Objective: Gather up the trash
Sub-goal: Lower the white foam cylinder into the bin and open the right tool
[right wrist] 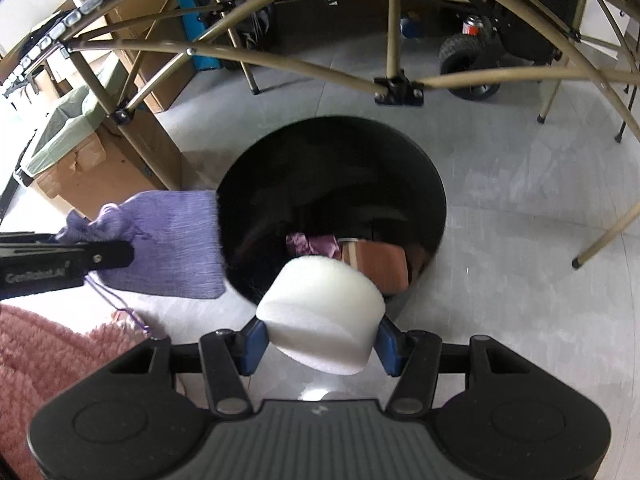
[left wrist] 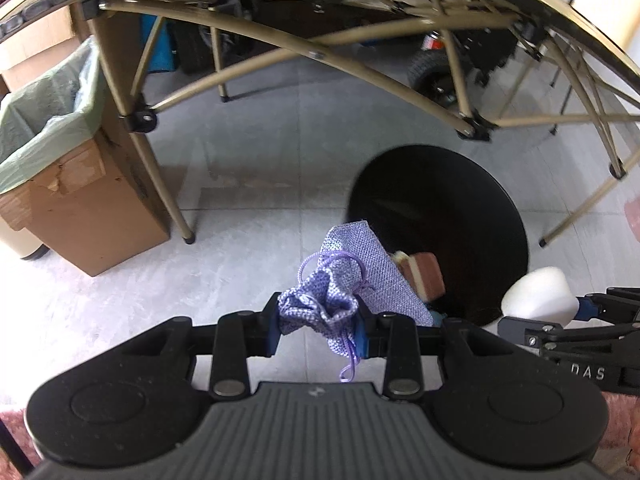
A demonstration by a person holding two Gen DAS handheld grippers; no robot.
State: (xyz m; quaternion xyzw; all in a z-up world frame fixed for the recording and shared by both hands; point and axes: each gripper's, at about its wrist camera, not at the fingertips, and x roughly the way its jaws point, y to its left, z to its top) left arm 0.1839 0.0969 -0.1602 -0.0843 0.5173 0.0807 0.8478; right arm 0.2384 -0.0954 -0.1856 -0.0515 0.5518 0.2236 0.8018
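Nearest, left gripper [left wrist: 319,330] jaws pinching the gathered neck of a lilac drawstring pouch [left wrist: 352,276], hanging at the near-left rim of the black bin [right wrist: 332,208]. Right gripper [right wrist: 320,346] jaws clamped on a white foam block [right wrist: 322,312], poised over the near rim. Deeper inside, already dropped: a brown block [right wrist: 380,262] and a purple scrap [right wrist: 310,244]. Left to do, seemingly: releasing both pieces into the bin. Farther off, a lined cardboard box [left wrist: 68,184], not in use.
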